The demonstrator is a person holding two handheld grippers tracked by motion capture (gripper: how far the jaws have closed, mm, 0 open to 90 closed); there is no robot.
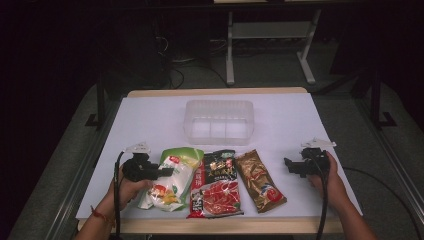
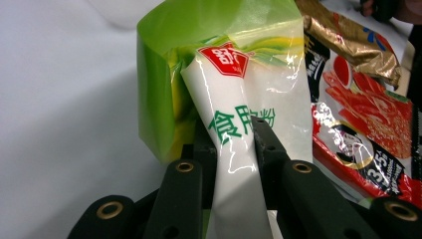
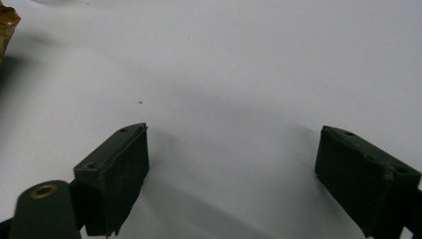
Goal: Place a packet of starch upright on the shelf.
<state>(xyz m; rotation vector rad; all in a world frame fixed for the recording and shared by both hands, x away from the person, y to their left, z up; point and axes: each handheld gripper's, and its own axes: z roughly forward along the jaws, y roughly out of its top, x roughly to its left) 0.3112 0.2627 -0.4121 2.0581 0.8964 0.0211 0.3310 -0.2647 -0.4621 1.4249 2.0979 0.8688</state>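
Step in hand: the green-and-white pouch (image 2: 234,129), nearest the worktop's (image 1: 150,115) front edge, is pinched by the left claw (image 2: 234,144).
Right claw (image 3: 231,164): spread, idle.
Next move: a lift towards the clear bin (image 1: 219,121) beyond is judged likely.

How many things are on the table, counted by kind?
Snack and food bags: 3 (green and white bag, red and black bag, brown and gold bag)
Clear plastic container: 1
Hand-held grippers: 2 (left gripper, right gripper)
Total: 6
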